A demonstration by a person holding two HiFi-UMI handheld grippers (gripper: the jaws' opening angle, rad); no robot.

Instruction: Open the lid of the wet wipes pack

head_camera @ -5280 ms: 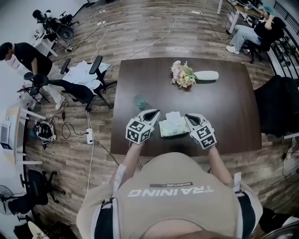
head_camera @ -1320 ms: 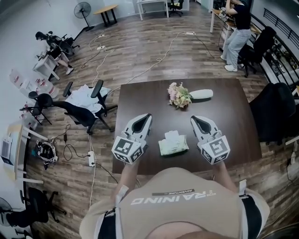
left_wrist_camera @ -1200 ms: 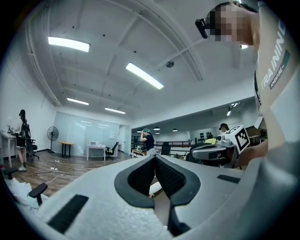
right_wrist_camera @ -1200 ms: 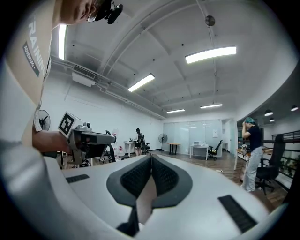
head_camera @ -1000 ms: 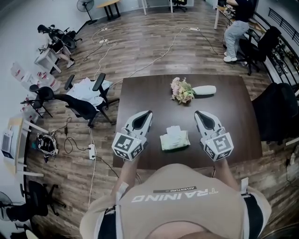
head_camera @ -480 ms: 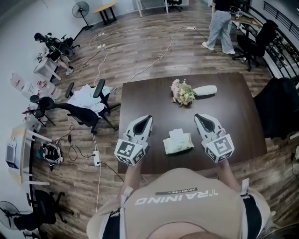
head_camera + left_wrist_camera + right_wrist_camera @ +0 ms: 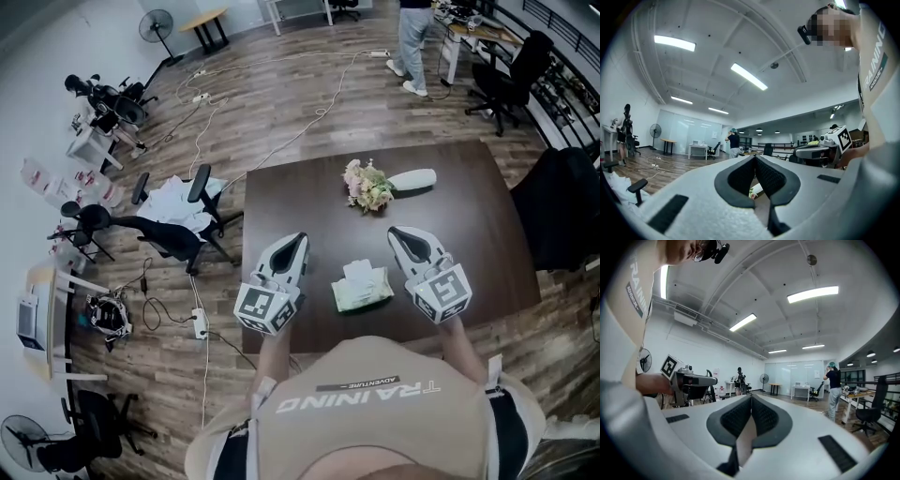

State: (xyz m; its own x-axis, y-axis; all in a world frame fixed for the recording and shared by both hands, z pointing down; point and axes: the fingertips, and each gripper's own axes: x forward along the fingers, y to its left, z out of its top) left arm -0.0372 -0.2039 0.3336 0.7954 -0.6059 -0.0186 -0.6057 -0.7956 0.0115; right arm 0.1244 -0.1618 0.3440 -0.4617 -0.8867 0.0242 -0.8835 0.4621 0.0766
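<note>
Two white hand-held grippers flank one pale green soft wet wipes pack [image 7: 362,290] on a dark brown wooden table [image 7: 459,239].

Pack lies flat close to the table's near edge, a white patch at its far end, touching neither gripper. Bare wood runs from the pack to a pink-and-white flower bouquet [image 7: 367,186] and a white vase on its side [image 7: 412,178] near the far edge; a wide bare stretch lies to the right. Left gripper [image 7: 299,239] sits by the table's left edge, its marker cube over the near edge; right gripper [image 7: 397,232] is well inside the top. Both point level, away from the person, with jaws closed together and nothing between them.
</note>
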